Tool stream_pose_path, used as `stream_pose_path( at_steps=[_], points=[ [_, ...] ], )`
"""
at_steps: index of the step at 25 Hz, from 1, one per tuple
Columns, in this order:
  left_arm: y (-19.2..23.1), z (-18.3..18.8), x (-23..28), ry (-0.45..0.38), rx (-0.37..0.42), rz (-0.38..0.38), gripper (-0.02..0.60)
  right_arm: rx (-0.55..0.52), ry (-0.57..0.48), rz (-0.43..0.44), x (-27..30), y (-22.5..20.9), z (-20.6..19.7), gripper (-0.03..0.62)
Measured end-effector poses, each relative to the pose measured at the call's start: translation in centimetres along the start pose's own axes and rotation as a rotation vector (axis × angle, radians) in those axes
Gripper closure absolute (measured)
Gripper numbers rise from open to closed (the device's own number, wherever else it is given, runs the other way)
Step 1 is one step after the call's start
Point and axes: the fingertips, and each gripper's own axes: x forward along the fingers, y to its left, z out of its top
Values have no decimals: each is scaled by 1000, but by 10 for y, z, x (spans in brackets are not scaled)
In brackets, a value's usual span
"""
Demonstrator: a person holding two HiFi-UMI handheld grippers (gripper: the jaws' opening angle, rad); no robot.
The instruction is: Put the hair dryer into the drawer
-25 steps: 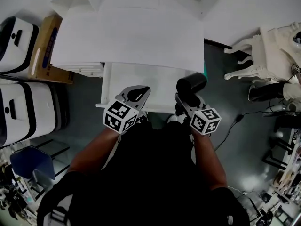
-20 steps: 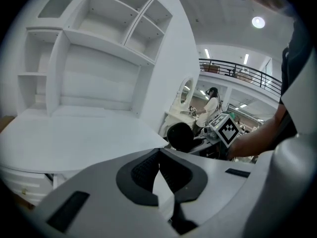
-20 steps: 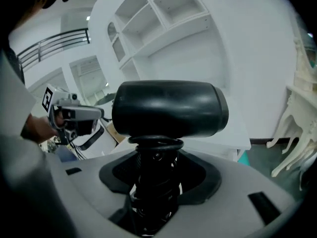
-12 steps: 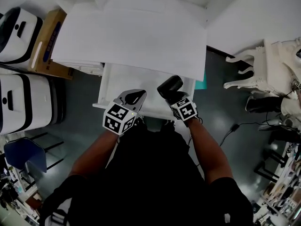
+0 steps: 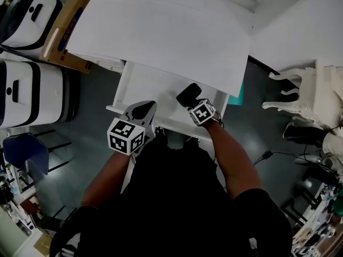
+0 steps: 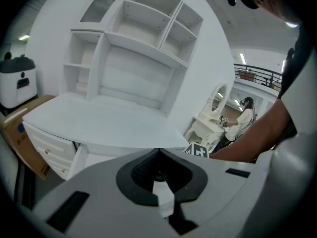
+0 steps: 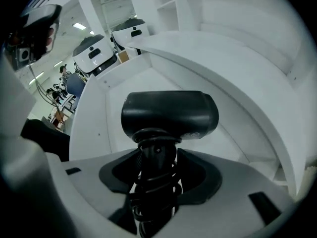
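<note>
Right hand-held gripper [image 5: 193, 104] has moved forward over the open drawer [image 5: 143, 83], jaws pinching the hair dryer [image 7: 170, 113] by its cord-wrapped handle. Dryer head sits just ahead of the jaws, above the drawer floor. Left hand-held gripper [image 6: 161, 182] is beside it at the drawer front, jaws pressed together, empty.

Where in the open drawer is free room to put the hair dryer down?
The drawer floor looks bare throughout: to both sides of the hair dryer and beyond it, up to the drawer walls. It is tight only where the right gripper clamps the dryer's handle, and at the back under the desktop.
</note>
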Motion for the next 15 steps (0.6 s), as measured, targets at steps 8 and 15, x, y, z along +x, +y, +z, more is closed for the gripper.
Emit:
stream_pose_path(
  at_steps=[8,15],
  points=[
    [4,-7,-12,-3,-47,59,572,48,23,-46,28,-18,4,361],
    [12,-9,-20,-5,-59,80,572,85,-9,-75,40,-24,12,361]
  ],
)
